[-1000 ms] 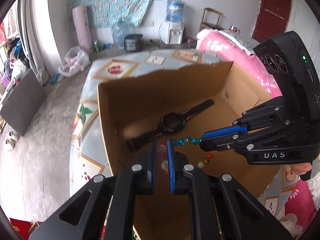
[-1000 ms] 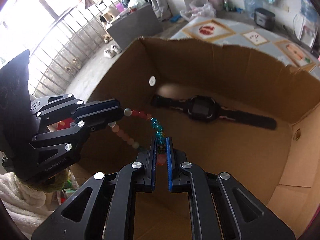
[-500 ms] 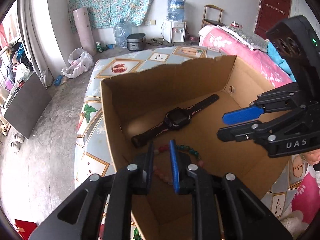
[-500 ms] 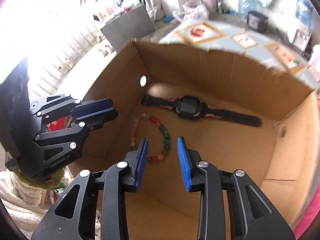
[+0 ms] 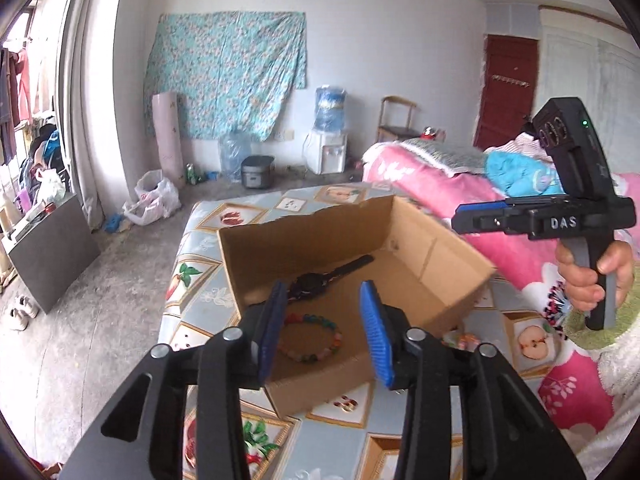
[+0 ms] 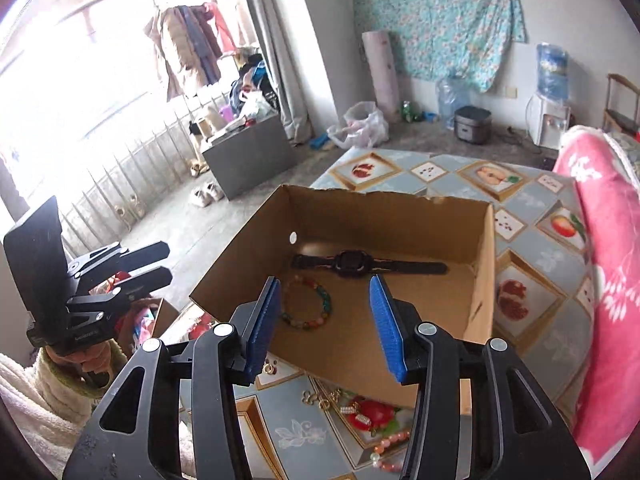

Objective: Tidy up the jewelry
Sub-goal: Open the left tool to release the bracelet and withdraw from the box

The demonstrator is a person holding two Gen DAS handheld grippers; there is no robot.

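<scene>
Since the multicoloured bead bracelet (image 6: 306, 303) lies released on the floor of the open brown cardboard box (image 6: 486, 264), beside the black wristwatch (image 6: 352, 264), both left tongs (image 5: 322, 330) and right tongs (image 6: 326, 324) have just been spreading, empty above it.

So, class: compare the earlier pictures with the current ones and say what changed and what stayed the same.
The bead bracelet, stretched between both shut grippers a second ago, has been let go and lies on the cardboard box floor. The left gripper and right gripper have just been opening, nothing between them, and have pulled up and back. The black watch stayed put.
</scene>
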